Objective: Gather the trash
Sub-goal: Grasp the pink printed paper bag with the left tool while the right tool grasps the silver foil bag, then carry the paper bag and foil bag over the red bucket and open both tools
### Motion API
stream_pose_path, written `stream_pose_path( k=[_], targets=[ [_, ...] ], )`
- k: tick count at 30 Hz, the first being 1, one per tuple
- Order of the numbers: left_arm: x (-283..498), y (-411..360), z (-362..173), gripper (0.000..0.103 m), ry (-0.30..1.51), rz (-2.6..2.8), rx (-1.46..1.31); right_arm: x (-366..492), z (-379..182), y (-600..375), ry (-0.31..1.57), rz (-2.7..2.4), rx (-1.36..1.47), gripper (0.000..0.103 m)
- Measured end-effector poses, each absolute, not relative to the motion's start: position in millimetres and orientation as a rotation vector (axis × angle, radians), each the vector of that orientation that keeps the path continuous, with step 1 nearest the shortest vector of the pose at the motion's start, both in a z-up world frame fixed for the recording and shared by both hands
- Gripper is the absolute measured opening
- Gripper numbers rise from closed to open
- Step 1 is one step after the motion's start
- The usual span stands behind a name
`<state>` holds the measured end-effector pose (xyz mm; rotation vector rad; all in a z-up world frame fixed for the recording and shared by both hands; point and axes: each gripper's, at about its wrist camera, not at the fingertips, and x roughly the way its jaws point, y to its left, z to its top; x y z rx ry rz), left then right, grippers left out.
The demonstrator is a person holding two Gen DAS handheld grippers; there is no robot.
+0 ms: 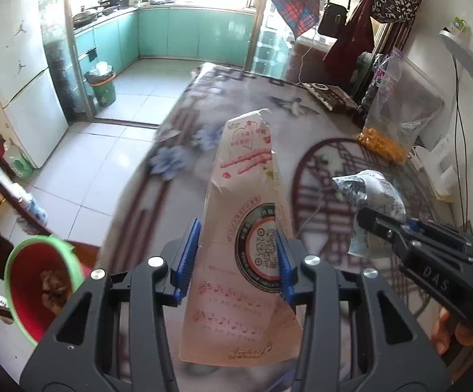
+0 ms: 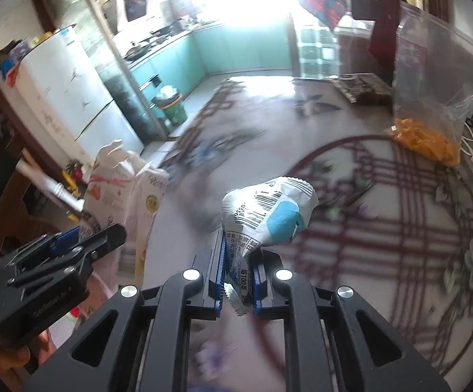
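Left claw pinches torn pink snack carton, long axis running forward, up and away; right claw pinches crumpled white wrapper. Both pieces held above patterned worktop. Red bin sits low left, nearer left claw.

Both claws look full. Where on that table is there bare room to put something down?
The table's middle, between the crumpled wrapper and the bag of orange bits, looks bare. The far right edge is crowded: that bag, a dark box, cables.
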<state>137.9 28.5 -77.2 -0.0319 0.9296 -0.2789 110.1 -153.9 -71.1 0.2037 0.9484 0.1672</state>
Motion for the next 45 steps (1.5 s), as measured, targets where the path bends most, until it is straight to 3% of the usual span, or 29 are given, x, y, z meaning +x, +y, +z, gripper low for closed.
stream_pose_path(
  k=[14,45],
  targets=[
    [91.0,146.9,-81.0,0.041,0.951,-0.271,-0.077,58.4,-64.0,-42.2,0.952,0.163,0.161,0.012],
    [72.8,293.6,-104.6,0.041,0.991,-0.164,-0.129,50.7,-63.0,97.7,0.951,0.27,0.101,0.012]
  ],
)
